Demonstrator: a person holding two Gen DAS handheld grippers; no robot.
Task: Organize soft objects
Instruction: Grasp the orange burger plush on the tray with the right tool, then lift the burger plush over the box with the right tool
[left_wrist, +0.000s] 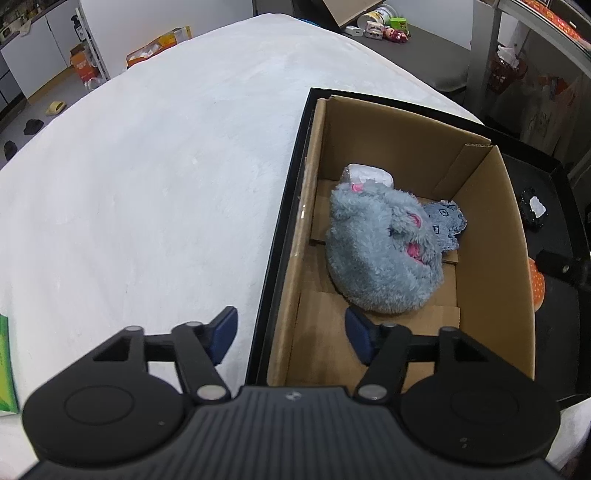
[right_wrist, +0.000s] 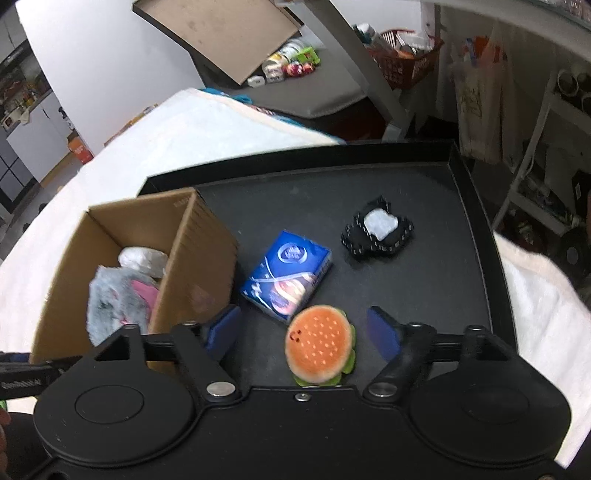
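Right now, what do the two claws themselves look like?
Both look alike. The left claw and right claw have matte black bodies with a ribbed middle panel, two round black discs at the sides, black link arms with silver pivot pins, and dark blue pads on the fingers. No cables or sleeves show.

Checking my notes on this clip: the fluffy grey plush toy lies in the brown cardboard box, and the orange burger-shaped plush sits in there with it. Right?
Not quite. The fluffy grey plush toy is in the brown cardboard box, but the orange burger-shaped plush lies outside it on the black tray, as the right wrist view shows.
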